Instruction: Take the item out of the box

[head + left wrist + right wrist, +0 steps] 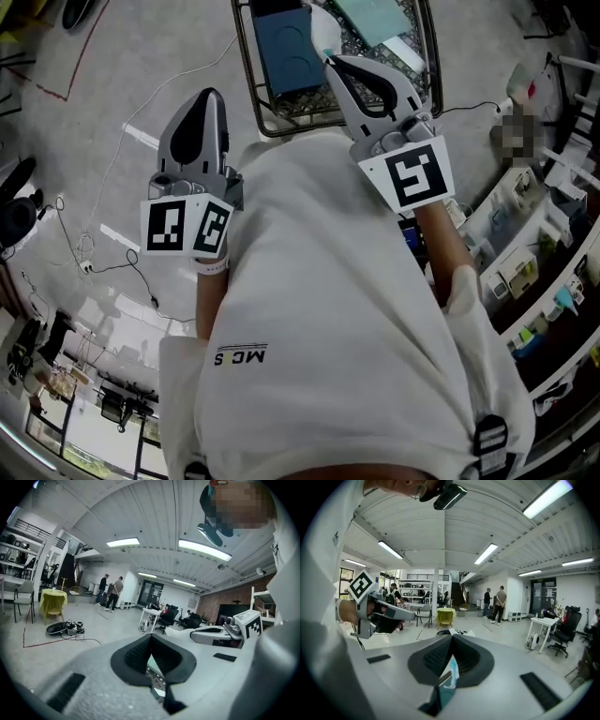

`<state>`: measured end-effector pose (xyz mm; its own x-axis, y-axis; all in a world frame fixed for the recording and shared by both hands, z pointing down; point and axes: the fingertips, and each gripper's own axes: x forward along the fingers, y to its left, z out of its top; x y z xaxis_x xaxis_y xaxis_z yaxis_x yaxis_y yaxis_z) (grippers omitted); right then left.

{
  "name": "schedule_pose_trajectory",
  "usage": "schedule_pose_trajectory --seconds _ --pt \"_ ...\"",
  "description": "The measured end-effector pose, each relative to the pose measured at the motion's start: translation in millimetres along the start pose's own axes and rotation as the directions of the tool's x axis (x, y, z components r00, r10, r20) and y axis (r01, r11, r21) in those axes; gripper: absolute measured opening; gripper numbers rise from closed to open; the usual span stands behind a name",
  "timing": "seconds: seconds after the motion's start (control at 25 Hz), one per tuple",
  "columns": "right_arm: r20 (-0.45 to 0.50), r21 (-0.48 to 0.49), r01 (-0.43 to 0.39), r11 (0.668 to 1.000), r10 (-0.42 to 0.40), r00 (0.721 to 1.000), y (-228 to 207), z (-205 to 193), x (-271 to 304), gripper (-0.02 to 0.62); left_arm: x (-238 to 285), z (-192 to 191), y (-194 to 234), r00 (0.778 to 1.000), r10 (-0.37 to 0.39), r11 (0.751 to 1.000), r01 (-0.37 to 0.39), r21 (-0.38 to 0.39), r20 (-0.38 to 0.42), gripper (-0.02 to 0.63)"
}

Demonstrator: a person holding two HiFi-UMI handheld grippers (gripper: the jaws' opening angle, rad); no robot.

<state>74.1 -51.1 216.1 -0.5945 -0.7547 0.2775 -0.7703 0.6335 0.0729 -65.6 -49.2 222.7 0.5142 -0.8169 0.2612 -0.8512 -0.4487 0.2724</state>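
Observation:
The box is a wire basket (255,98) on the floor ahead of me, with a dark blue item (286,52) and a teal item (380,17) lying in it. My right gripper (330,62) reaches over the basket's rim and is shut on a thin white-and-teal packet (322,36). In the right gripper view (451,641) the packet (449,676) stands pinched between the ribbed pads. My left gripper (210,92) hangs left of the basket over bare floor, shut with nothing in it. The left gripper view (150,638) shows only a sliver of basket mesh (153,676) under the closed pads.
Shelves with small goods (525,262) run along my right. Cables (89,248) trail over the floor at my left. A yellow-draped table (52,599), a chair (23,597), a white desk (543,627) and two people standing (110,592) are farther off in the hall.

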Motion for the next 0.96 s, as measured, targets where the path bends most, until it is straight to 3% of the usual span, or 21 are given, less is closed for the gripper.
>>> schedule_pose_trajectory --seconds 0.96 --pt "0.005 0.022 0.015 1.0 -0.015 1.0 1 -1 7 0.015 7 10 -4 1.0 -0.014 1.0 0.014 -0.005 0.02 0.025"
